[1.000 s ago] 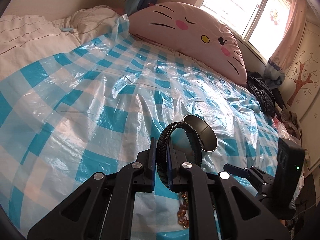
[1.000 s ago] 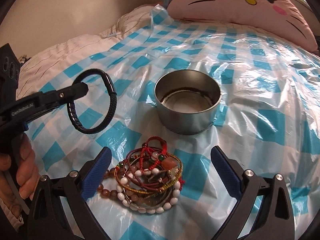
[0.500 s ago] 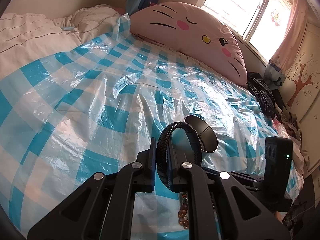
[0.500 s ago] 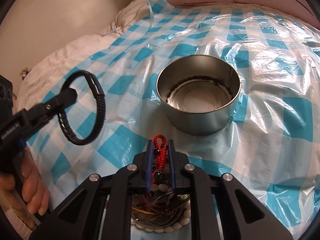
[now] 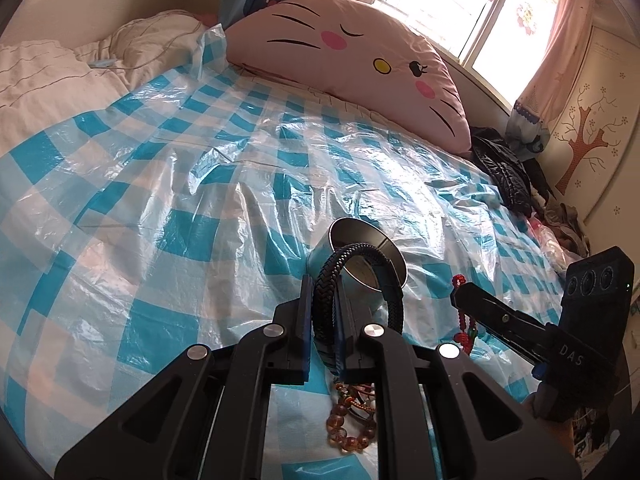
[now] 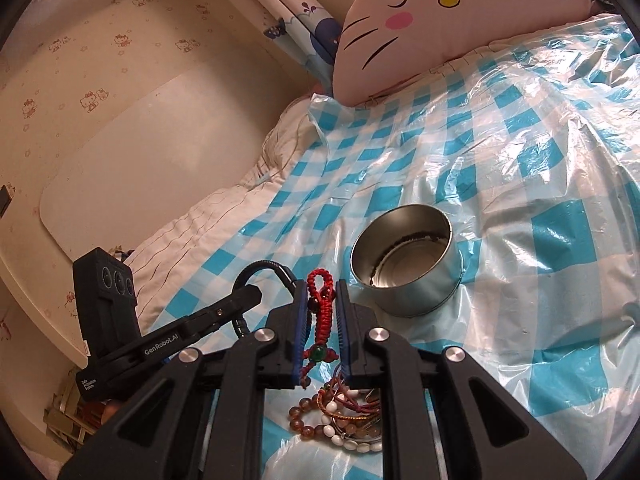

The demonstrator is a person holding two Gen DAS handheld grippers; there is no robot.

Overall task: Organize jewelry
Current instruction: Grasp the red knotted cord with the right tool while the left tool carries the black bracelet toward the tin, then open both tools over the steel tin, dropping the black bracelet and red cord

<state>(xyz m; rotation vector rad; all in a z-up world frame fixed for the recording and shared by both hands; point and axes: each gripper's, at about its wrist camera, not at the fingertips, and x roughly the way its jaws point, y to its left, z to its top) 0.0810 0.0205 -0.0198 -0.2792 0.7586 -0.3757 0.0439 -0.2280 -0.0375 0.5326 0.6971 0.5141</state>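
Note:
My left gripper (image 5: 323,292) is shut on a black braided bracelet (image 5: 362,250), held upright just in front of the round metal tin (image 5: 320,256). My right gripper (image 6: 321,292) is shut on a red knotted cord bracelet (image 6: 323,316) with a green bead, raised above the tangled pile of beaded bracelets (image 6: 344,412). The empty tin (image 6: 424,300) stands just right of and beyond the right gripper. In the right wrist view the left gripper (image 6: 250,294) reaches in from the left with the black bracelet (image 6: 264,266). The left wrist view shows the right gripper (image 5: 460,296) at right.
Everything lies on a bed under a crinkled blue-and-white checked plastic sheet (image 5: 200,200). A big pink cat-face pillow (image 5: 360,60) lies at the far end. Dark clothes (image 5: 504,168) are heaped at the far right edge. A cream quilt (image 6: 208,232) borders the sheet.
My right gripper went from wide open over the pile to shut on the red bracelet, then rose and rolled with it. The left gripper kept hold of the black bracelet, hardly moving.

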